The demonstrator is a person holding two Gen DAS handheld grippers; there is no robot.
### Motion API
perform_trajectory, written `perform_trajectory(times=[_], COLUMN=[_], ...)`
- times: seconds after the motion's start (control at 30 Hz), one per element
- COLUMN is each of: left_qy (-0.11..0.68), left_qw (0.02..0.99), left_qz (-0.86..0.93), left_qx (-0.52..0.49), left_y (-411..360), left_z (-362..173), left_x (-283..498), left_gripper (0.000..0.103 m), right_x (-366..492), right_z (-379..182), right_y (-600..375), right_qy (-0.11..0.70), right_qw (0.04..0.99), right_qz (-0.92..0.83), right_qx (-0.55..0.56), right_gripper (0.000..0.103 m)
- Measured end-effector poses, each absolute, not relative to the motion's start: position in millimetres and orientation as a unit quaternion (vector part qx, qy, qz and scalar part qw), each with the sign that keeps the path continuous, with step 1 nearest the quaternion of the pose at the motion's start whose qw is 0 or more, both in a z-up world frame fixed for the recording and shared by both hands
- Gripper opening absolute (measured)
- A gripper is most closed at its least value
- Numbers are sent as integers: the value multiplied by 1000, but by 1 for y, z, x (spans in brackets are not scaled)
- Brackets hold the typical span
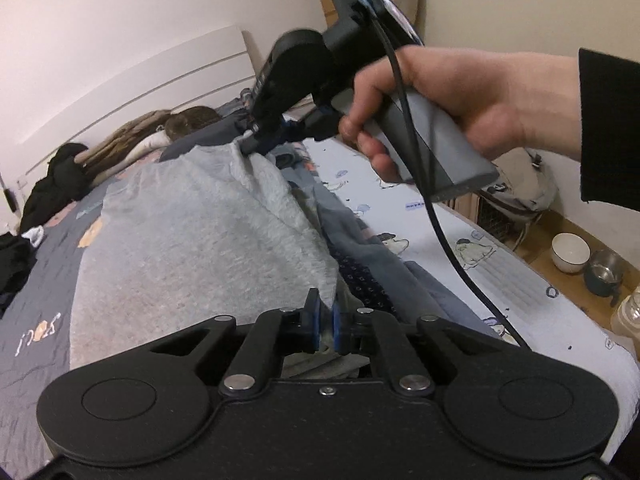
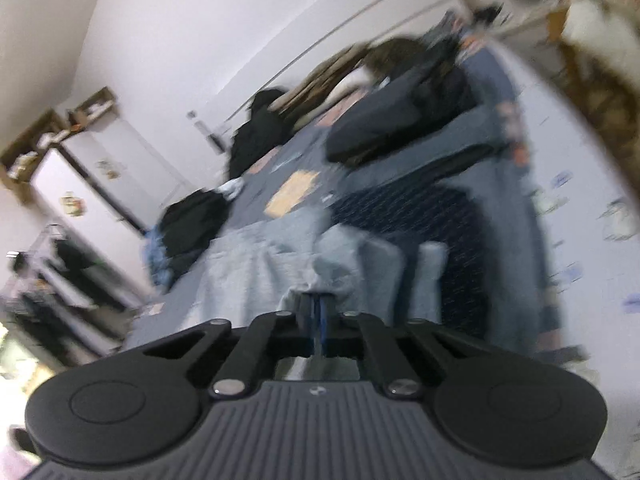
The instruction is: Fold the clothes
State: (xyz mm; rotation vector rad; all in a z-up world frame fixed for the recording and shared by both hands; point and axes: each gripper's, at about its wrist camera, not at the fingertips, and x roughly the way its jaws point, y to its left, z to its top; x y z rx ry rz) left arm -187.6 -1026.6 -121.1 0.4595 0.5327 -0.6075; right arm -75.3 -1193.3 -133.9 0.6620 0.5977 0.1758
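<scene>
A light grey fleecy garment [image 1: 192,232] is held up above the bed, stretched between the two grippers. My left gripper [image 1: 325,312] is shut on its near corner, with cloth pinched between the blue pads. In the left wrist view a hand holds the right gripper [image 1: 256,142], shut on the garment's far corner. The right wrist view is blurred: my right gripper [image 2: 318,304] is shut on bunched grey cloth [image 2: 260,268] that hangs down toward the bed.
A dark blue patterned quilt [image 1: 36,304] and a white printed sheet [image 1: 480,264] cover the bed. Black clothes [image 1: 52,188] lie at its far left. A folded dark garment [image 2: 400,128] rests near the pillows. Bowls [image 1: 570,252] and a bag [image 1: 520,184] sit on the floor at right.
</scene>
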Motion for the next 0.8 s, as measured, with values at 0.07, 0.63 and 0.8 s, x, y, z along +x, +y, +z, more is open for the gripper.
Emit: perform_trajectory(times=[0.07, 0.63, 0.8], left_qy=[257, 265, 266], left_qw=[894, 898, 898], left_qz=[-293, -293, -294], left_qx=[221, 195, 190], left_y=[-1027, -1024, -1022], left_z=[-121, -117, -116], left_x=[-188, -184, -183], left_gripper=[7, 9, 10], right_x=[-70, -59, -57], right_z=[-134, -136, -143], right_y=[-1194, -1209, -1206], right_qy=[291, 314, 330], right_qw=[897, 867, 870], right_qz=[86, 123, 96], right_qx=[323, 368, 355], right_gripper=[7, 46, 5])
